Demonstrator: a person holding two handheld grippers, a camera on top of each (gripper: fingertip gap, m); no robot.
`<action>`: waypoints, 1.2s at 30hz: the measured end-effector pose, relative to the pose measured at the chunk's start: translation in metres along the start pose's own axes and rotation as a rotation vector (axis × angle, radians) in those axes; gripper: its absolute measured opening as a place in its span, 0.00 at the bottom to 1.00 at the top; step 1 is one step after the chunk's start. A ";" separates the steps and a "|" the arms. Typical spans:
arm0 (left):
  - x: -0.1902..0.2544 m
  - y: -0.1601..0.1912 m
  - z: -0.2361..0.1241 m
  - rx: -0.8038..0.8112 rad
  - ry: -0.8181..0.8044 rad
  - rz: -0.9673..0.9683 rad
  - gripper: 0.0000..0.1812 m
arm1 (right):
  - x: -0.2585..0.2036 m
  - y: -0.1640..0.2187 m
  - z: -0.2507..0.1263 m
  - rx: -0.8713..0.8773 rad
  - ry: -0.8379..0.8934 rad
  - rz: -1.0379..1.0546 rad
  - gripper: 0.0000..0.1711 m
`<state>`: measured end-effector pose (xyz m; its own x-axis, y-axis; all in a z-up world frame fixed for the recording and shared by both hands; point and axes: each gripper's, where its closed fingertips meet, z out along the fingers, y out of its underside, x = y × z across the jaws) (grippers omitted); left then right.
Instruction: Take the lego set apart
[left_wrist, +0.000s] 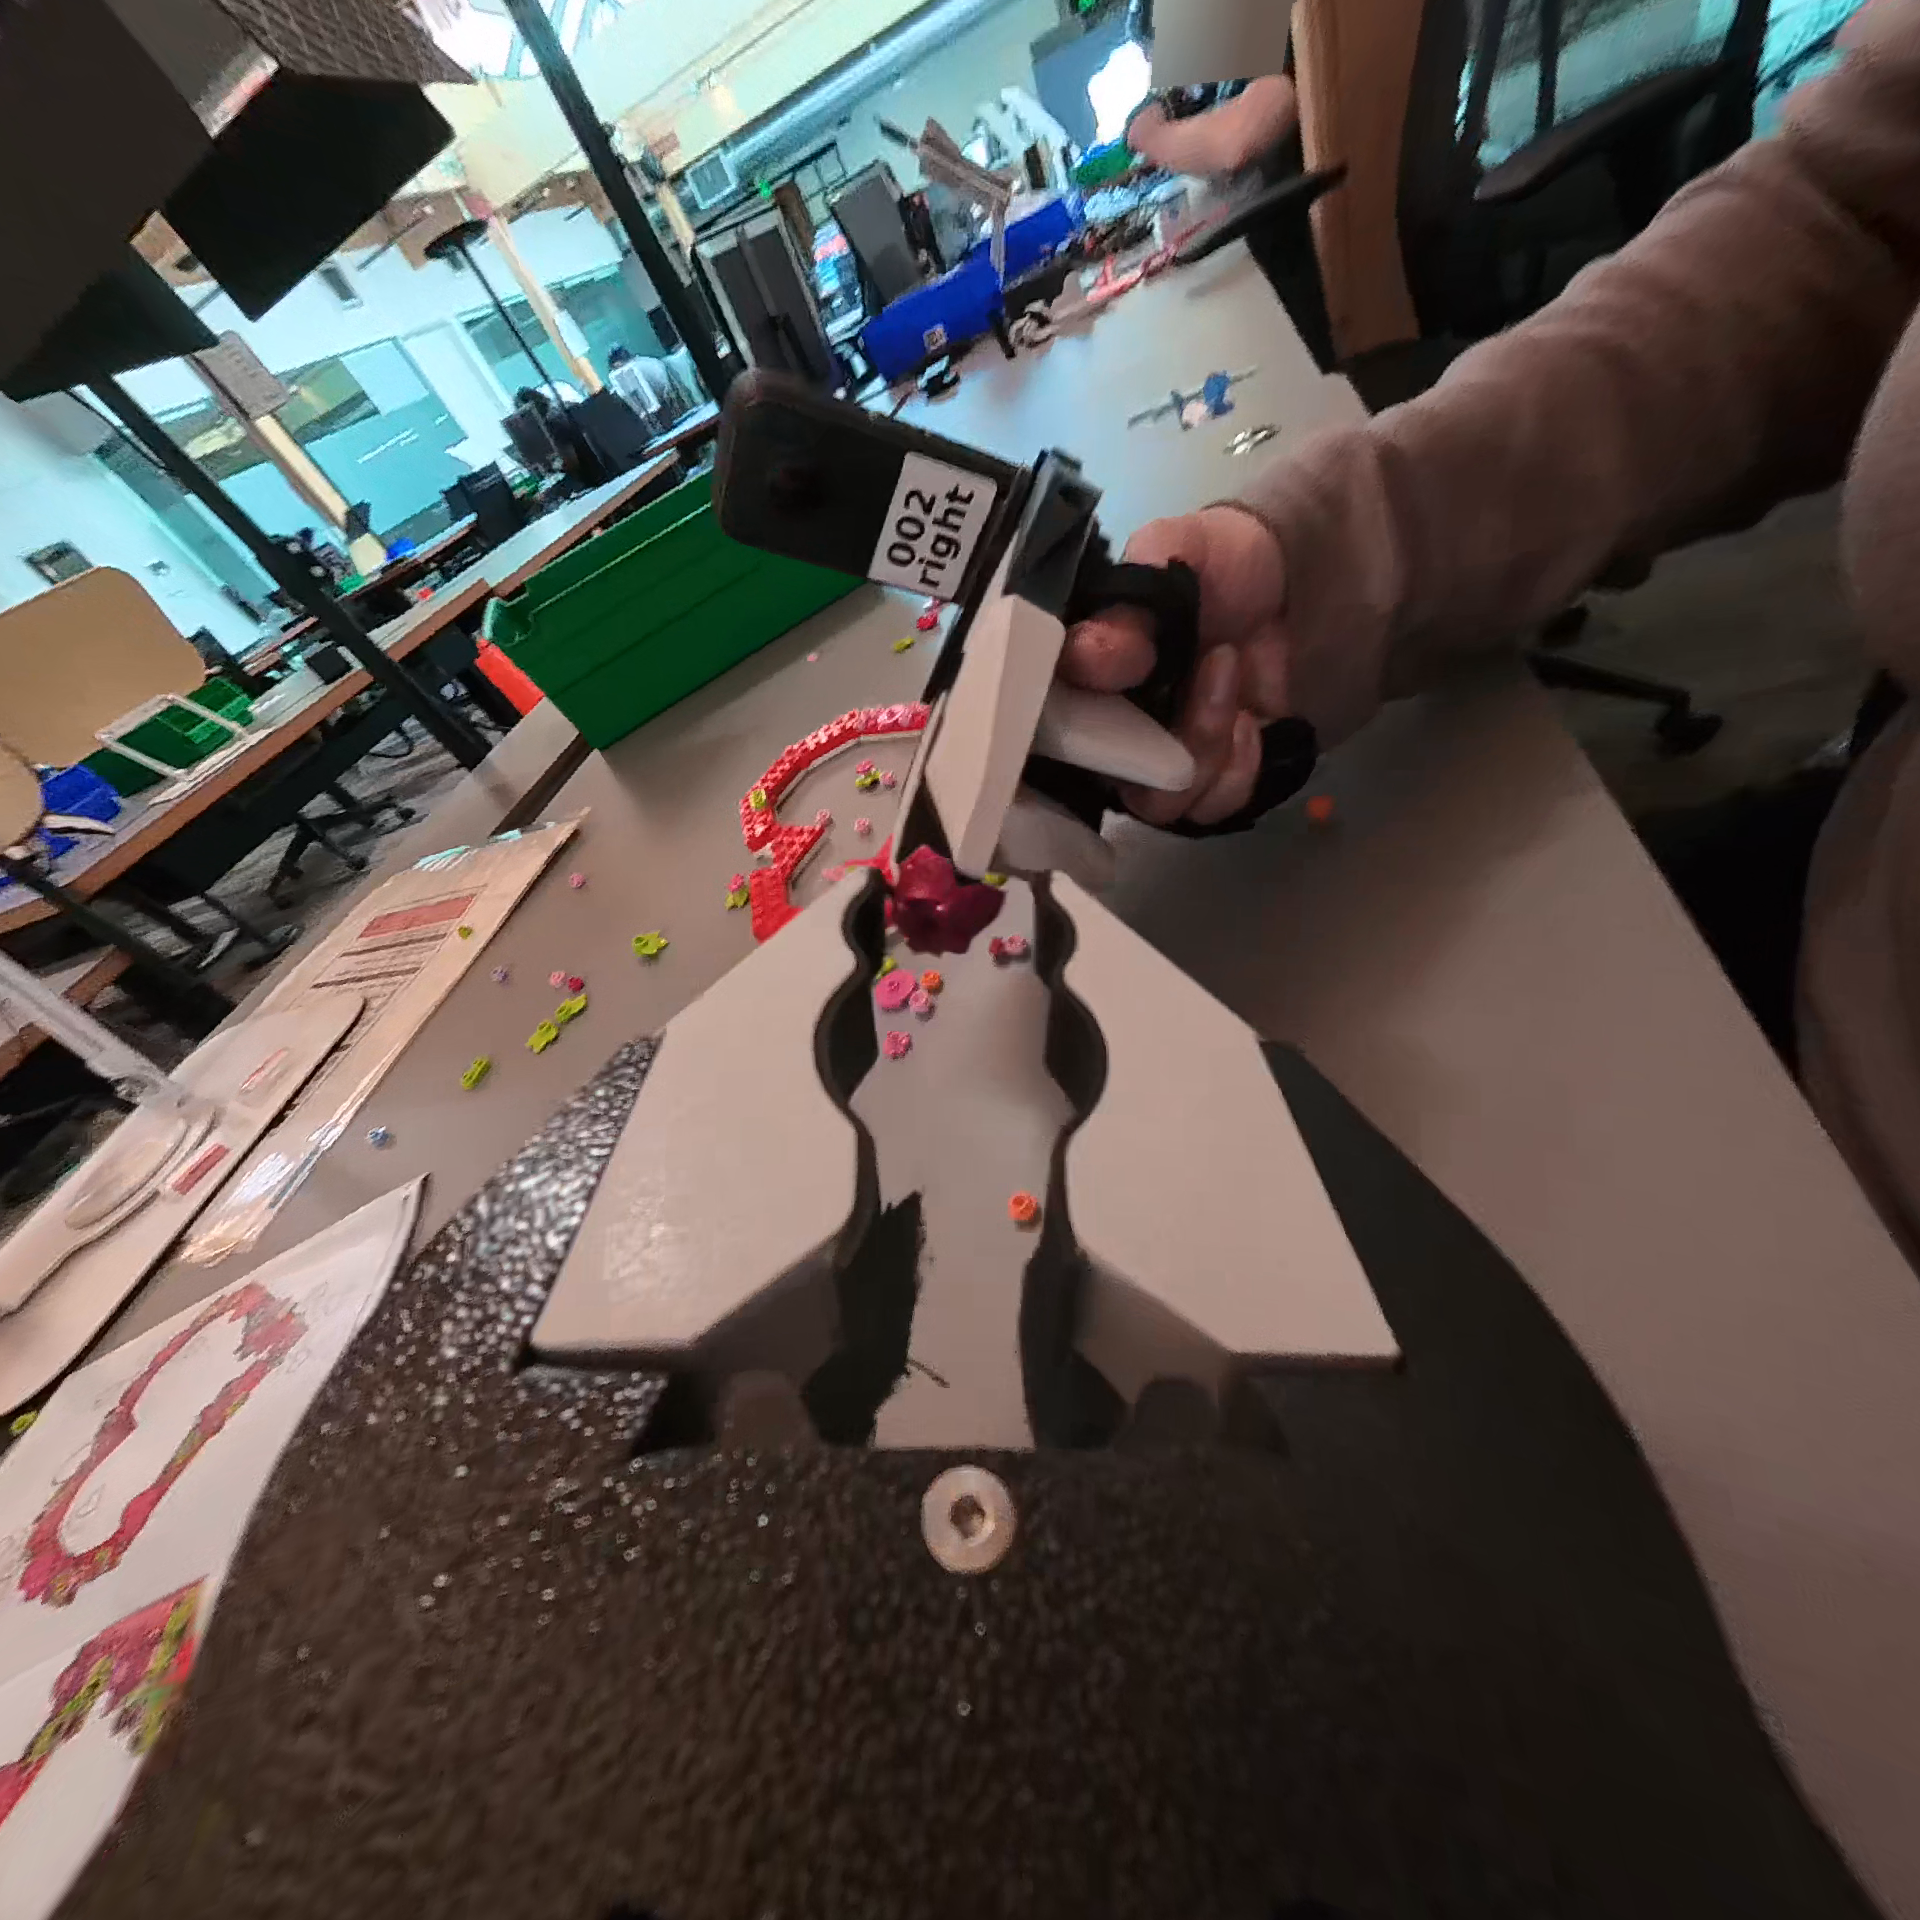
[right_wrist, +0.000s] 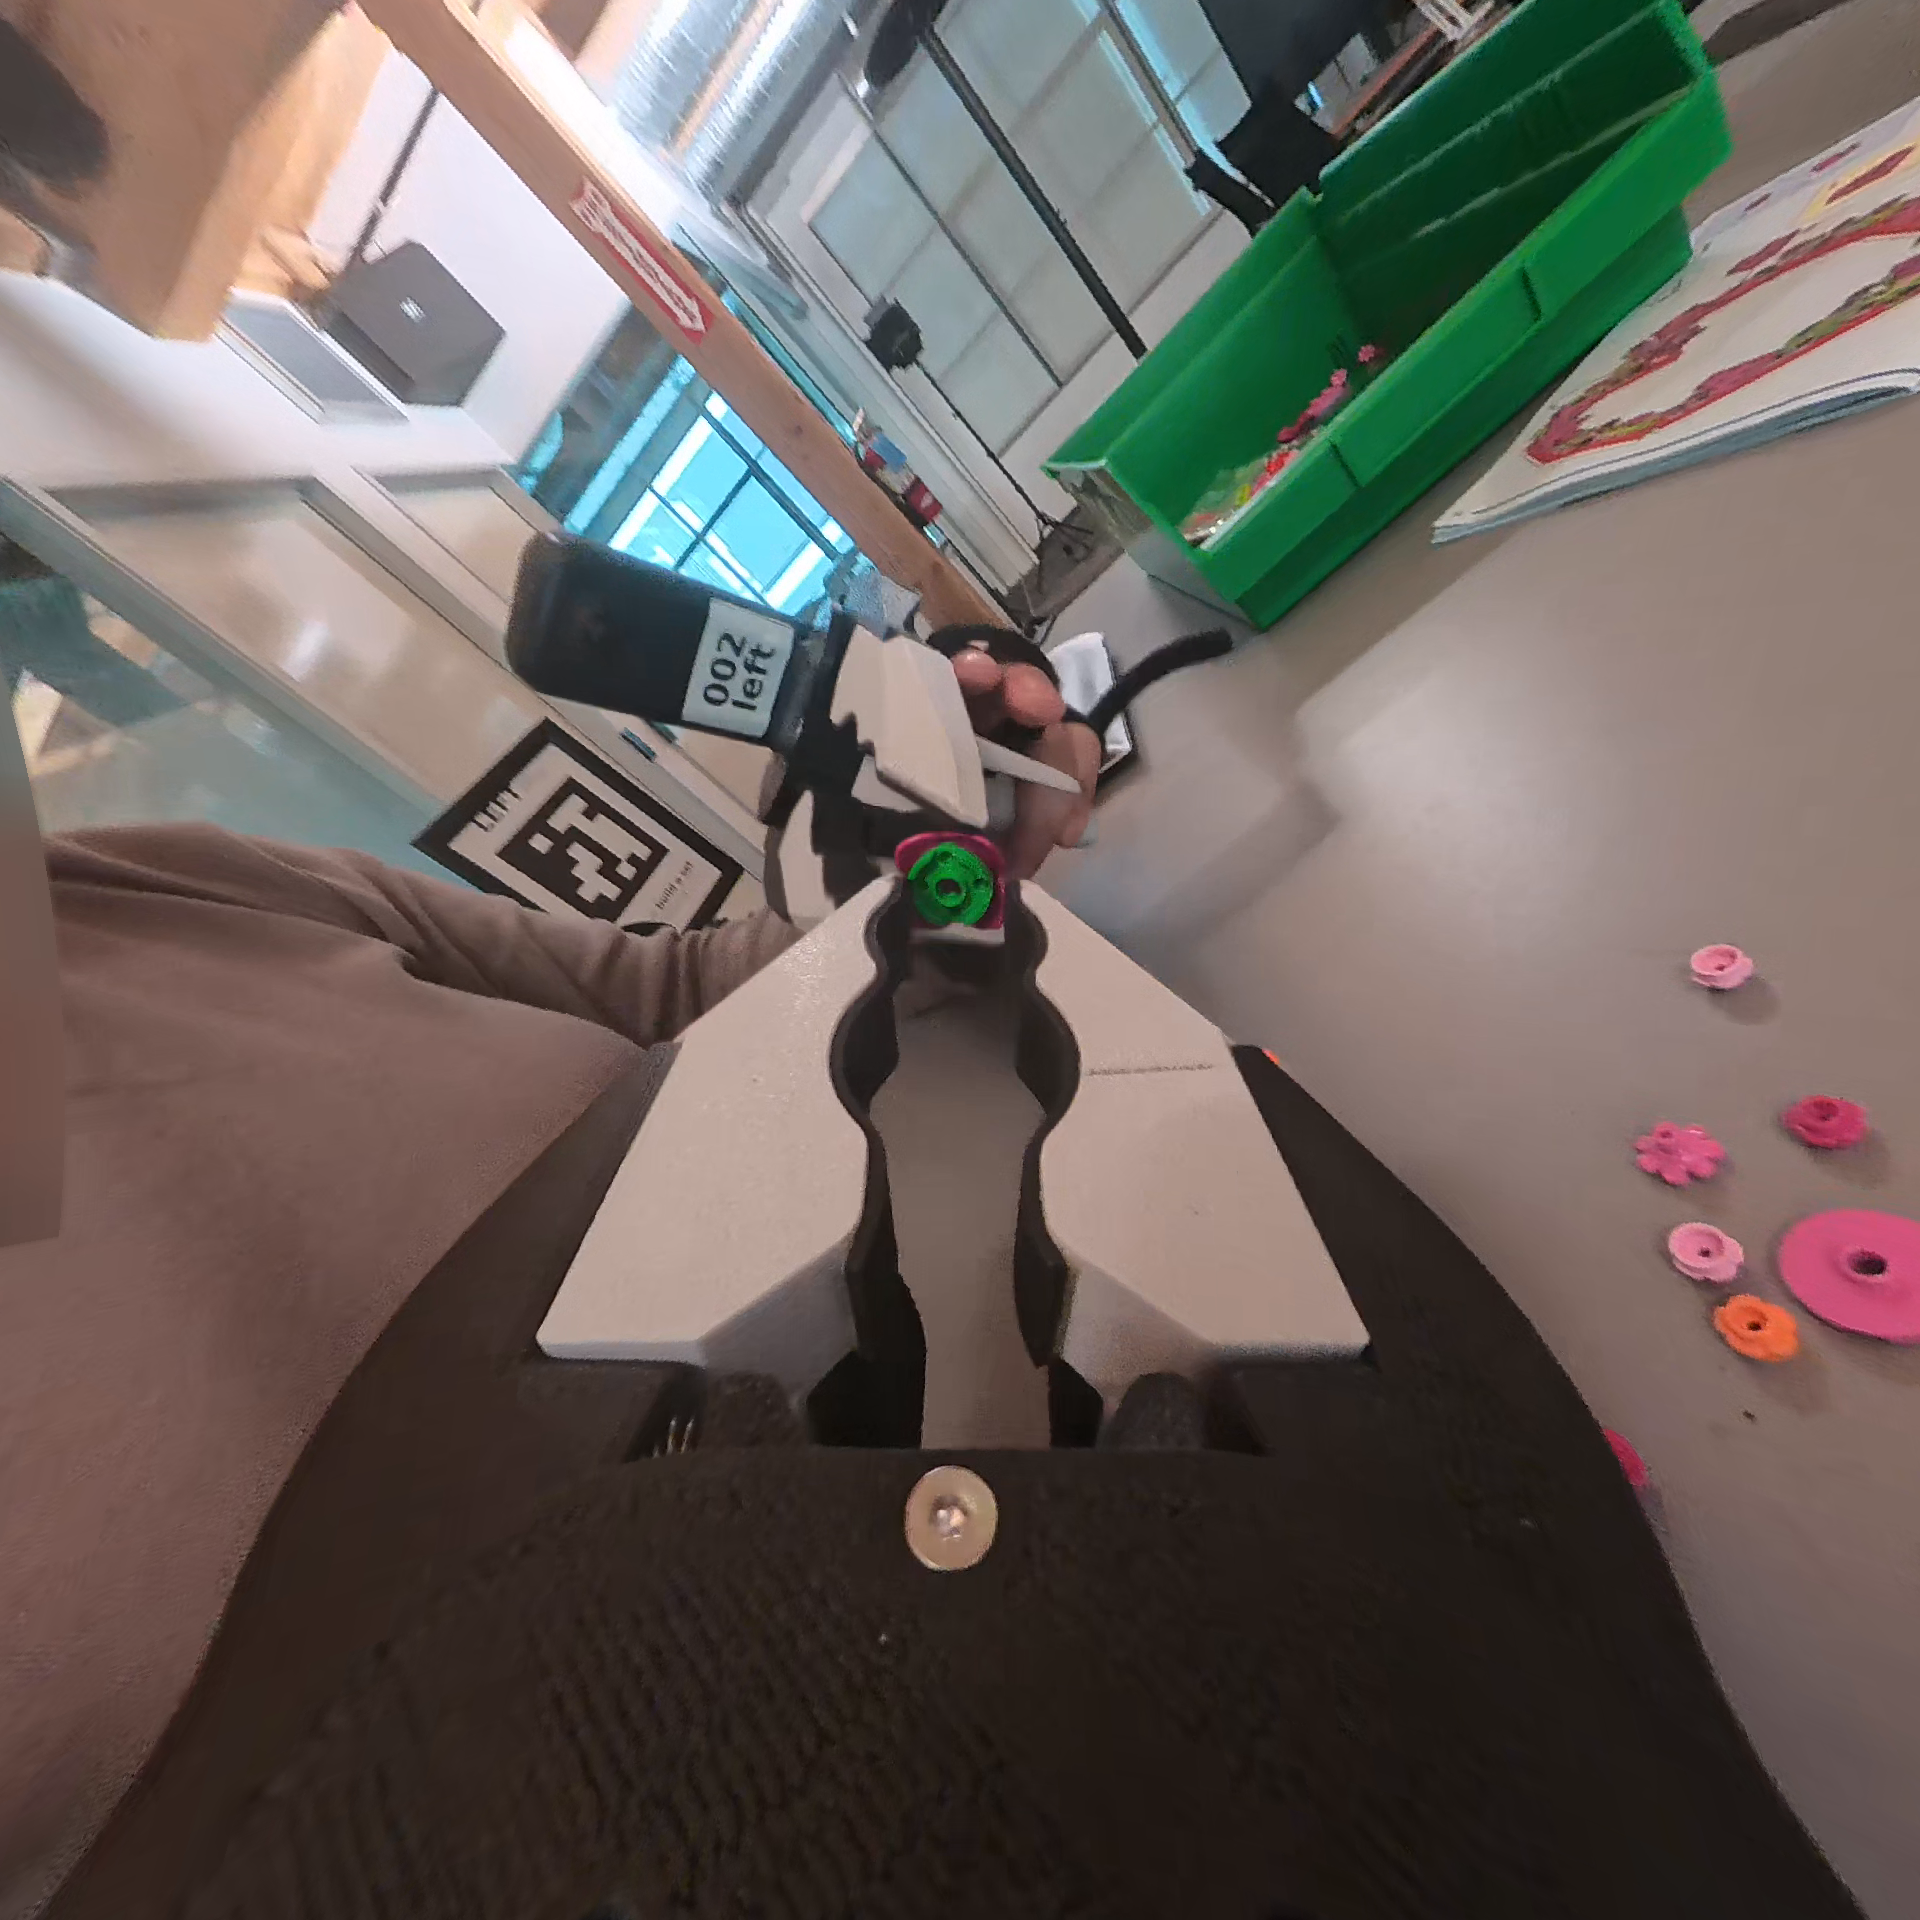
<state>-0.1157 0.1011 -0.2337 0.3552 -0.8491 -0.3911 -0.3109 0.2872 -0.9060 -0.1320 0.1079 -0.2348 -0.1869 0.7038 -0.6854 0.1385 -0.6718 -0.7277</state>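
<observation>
Grey table (left_wrist: 1351, 1039) fills my near view, strewn with small loose pieces. Just ahead, both tools meet over one small flower piece (left_wrist: 940, 909): my left hand-held gripper (left_wrist: 956, 904) has its fingertips at the magenta petals, though I cannot tell whether it is clamped. My right hand-held gripper (right_wrist: 951, 904) pinches the piece from the green underside, tilted steeply downward, with the right hand (left_wrist: 1205, 665) wrapped around its handle, sleeve reaching back. Beyond lie the red lego frame (left_wrist: 800, 790), then a green bin (left_wrist: 665, 634).
</observation>
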 end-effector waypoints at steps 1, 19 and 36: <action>-0.001 0.002 0.000 -0.011 -0.011 0.014 0.11 | 0.001 0.001 0.001 -0.007 0.004 -0.004 0.09; 0.003 0.047 0.008 -0.326 -0.079 0.237 0.09 | 0.039 0.025 0.000 -0.226 0.278 -0.219 0.09; -0.039 0.081 -0.016 -0.438 -0.249 0.113 0.09 | 0.047 0.016 -0.026 -0.290 0.424 -0.481 0.03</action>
<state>-0.1693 0.1507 -0.2895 0.4806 -0.6768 -0.5577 -0.6808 0.1130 -0.7237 -0.1128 0.1359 -0.2797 0.0949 0.9763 -0.1943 0.4001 -0.2162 -0.8906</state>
